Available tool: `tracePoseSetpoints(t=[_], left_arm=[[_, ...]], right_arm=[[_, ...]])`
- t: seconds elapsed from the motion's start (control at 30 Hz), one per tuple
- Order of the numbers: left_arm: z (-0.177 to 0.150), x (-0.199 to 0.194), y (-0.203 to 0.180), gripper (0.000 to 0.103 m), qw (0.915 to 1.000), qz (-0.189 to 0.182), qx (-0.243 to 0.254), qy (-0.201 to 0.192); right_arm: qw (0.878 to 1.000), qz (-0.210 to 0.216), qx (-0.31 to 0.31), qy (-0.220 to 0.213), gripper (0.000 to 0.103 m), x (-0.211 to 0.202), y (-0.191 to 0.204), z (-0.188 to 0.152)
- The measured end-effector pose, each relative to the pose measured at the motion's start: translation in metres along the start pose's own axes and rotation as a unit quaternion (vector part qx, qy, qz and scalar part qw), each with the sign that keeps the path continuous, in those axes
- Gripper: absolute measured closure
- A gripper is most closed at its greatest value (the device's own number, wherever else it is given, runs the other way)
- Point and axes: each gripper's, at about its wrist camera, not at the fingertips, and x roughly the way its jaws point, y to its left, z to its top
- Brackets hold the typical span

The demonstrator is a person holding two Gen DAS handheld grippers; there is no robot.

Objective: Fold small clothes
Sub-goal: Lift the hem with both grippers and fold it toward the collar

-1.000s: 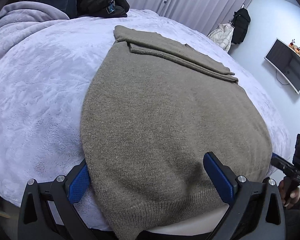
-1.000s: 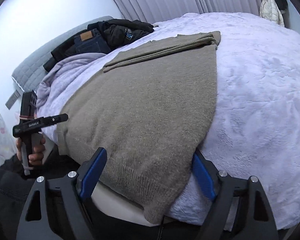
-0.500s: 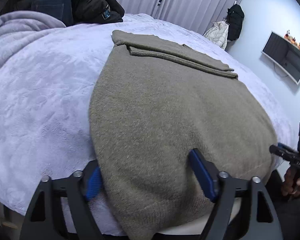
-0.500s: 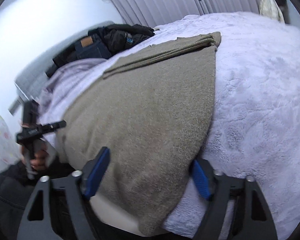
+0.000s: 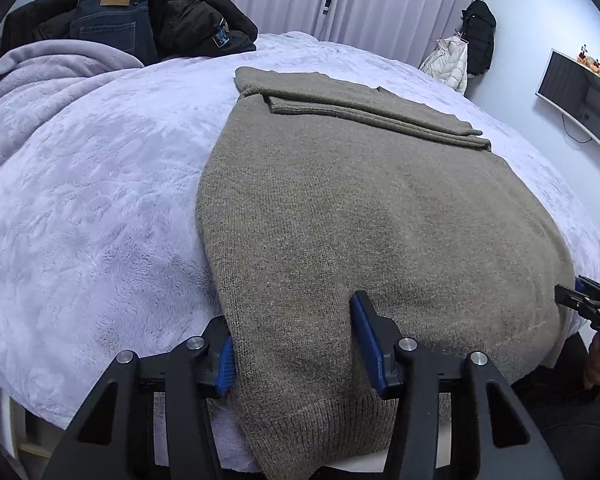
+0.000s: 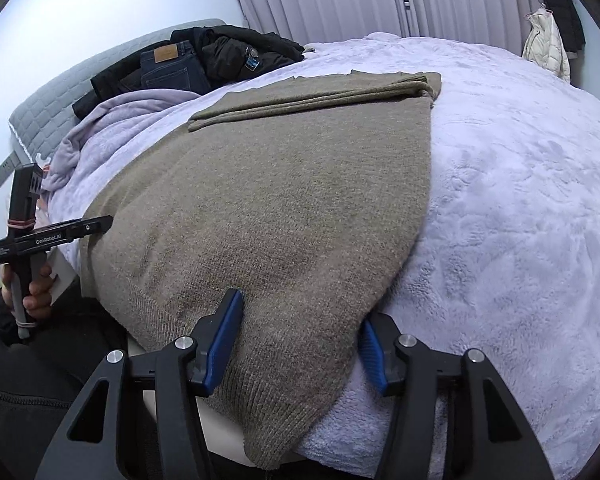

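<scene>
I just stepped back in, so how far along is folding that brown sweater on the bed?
Done: the sleeves lie folded across the sweater's far end. In hand: the left gripper and right gripper are closing over its two near hem corners. Left: bringing the hem up over the body; the jeans wait untouched.

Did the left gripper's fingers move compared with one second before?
Yes. The left gripper is closing: its fingers have come inward onto the sweater hem corner, which itself stays put.

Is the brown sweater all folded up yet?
Partly: sweater body lies spread on the bed; only its sleeves are folded across.
</scene>
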Motion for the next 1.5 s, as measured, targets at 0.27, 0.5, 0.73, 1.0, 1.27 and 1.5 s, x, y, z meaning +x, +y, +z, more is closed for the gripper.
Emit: tracePoseSetpoints(t=[0.27, 0.5, 0.73, 1.0, 1.27, 1.5], left_arm=[[-0.001, 0.003, -0.003, 0.049, 0.9999, 0.011, -0.004, -0.001], [0.025, -0.023, -0.004, 0.089, 0.9995, -0.030, -0.001, 0.013], [0.038, -0.041, -0.006, 0.089, 0.9986, -0.052, -0.003, -0.012], [0.054, -0.045, 0.007, 0.089, 0.9942, -0.088, -0.057, -0.023], [0.094, -0.057, 0.006, 0.089, 0.9902, -0.105, -0.077, -0.051], [0.145, -0.050, 0.004, 0.089, 0.9866, -0.113, -0.093, -0.073]], right_arm=[[0.997, -0.054, -0.049, 0.001, 0.031, 0.008, 0.027, -0.001], [1.000, -0.002, -0.018, -0.006, 0.092, -0.015, 0.025, 0.015], [0.995, 0.075, 0.034, -0.060, 0.092, -0.043, 0.008, 0.035], [0.988, 0.110, 0.064, -0.082, 0.092, -0.051, -0.003, 0.052], [0.982, 0.129, 0.085, -0.111, 0.092, -0.061, -0.013, 0.091], [0.980, 0.122, 0.094, -0.127, 0.092, -0.057, -0.029, 0.144]])
